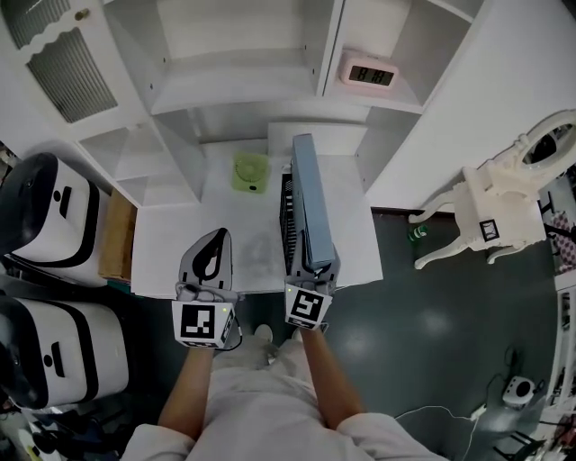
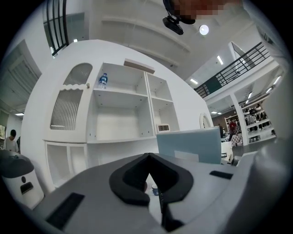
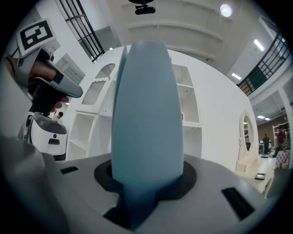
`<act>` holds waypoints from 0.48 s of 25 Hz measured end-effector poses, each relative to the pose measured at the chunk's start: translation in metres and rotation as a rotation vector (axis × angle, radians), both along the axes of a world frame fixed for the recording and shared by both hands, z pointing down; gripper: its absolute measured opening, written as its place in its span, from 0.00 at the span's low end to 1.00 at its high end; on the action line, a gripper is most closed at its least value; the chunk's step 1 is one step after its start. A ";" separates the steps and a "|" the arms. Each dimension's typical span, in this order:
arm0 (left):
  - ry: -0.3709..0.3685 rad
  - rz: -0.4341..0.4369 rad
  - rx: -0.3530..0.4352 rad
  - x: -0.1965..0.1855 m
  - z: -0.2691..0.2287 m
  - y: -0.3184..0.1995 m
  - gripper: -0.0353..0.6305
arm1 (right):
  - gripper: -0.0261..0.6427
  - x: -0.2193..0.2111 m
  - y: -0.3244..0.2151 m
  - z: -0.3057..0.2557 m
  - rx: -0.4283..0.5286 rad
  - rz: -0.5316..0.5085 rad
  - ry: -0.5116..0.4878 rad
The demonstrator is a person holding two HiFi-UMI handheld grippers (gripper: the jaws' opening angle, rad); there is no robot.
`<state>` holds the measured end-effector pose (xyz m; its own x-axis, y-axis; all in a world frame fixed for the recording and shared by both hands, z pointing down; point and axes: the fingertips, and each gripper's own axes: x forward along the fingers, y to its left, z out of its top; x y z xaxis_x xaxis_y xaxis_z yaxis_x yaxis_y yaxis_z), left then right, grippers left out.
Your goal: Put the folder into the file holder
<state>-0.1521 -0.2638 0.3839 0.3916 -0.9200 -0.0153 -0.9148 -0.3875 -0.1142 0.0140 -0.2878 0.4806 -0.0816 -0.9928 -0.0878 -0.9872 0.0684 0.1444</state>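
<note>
White desk (image 1: 171, 243) under shelving; head view: right gripper (image 1: 319, 268) at 5 o'clock pinches blue folder (image 1: 309, 194) on edge, over black file holder (image 1: 287, 225), seating unclear; left gripper (image 1: 216, 236) at 7 o'clock. Left gripper view: tips pressed together, empty, folder at 4 o'clock. Right gripper view: pads clamp folder's near edge. Step looks like insertion; next likely lower into slot, then let go

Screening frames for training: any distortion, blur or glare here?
Both gripper views: heavy fisheye, black corners; the shelf bows in the left gripper view. Right gripper view: the folder fills the centre, soft; a ceiling lamp glares. Head view: even light, sharp.
</note>
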 end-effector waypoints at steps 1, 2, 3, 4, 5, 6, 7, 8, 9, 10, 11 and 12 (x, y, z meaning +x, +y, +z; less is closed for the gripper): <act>-0.002 -0.006 0.000 0.001 0.003 -0.002 0.04 | 0.24 0.002 -0.004 0.008 -0.007 -0.003 -0.001; -0.003 -0.013 -0.001 0.001 0.006 -0.005 0.04 | 0.24 0.003 -0.008 0.015 -0.015 -0.006 -0.001; -0.002 -0.022 -0.002 0.002 0.010 -0.007 0.04 | 0.24 0.004 -0.012 0.023 -0.022 -0.008 -0.002; -0.001 -0.030 -0.003 0.004 0.014 -0.009 0.04 | 0.25 0.005 -0.015 0.030 -0.031 -0.008 -0.008; 0.001 -0.035 -0.002 0.005 0.018 -0.012 0.04 | 0.24 0.006 -0.017 0.037 -0.040 -0.008 -0.016; 0.002 -0.037 0.000 0.007 0.022 -0.015 0.04 | 0.24 0.007 -0.020 0.045 -0.045 -0.008 -0.020; 0.002 -0.036 0.003 0.010 0.026 -0.016 0.04 | 0.25 0.007 -0.023 0.052 -0.043 -0.012 -0.012; 0.002 -0.035 0.004 0.012 0.031 -0.017 0.04 | 0.25 0.005 -0.024 0.059 -0.035 -0.018 0.007; 0.004 -0.034 0.005 0.013 0.035 -0.018 0.04 | 0.25 0.002 -0.025 0.062 -0.023 -0.026 0.028; 0.007 -0.033 0.007 0.014 0.040 -0.019 0.04 | 0.25 -0.002 -0.027 0.063 -0.015 -0.033 0.039; 0.010 -0.032 0.006 0.015 0.046 -0.020 0.04 | 0.25 -0.005 -0.029 0.063 -0.014 -0.038 0.032; 0.014 -0.031 0.004 0.016 0.051 -0.021 0.04 | 0.25 -0.008 -0.031 0.060 -0.018 -0.040 0.007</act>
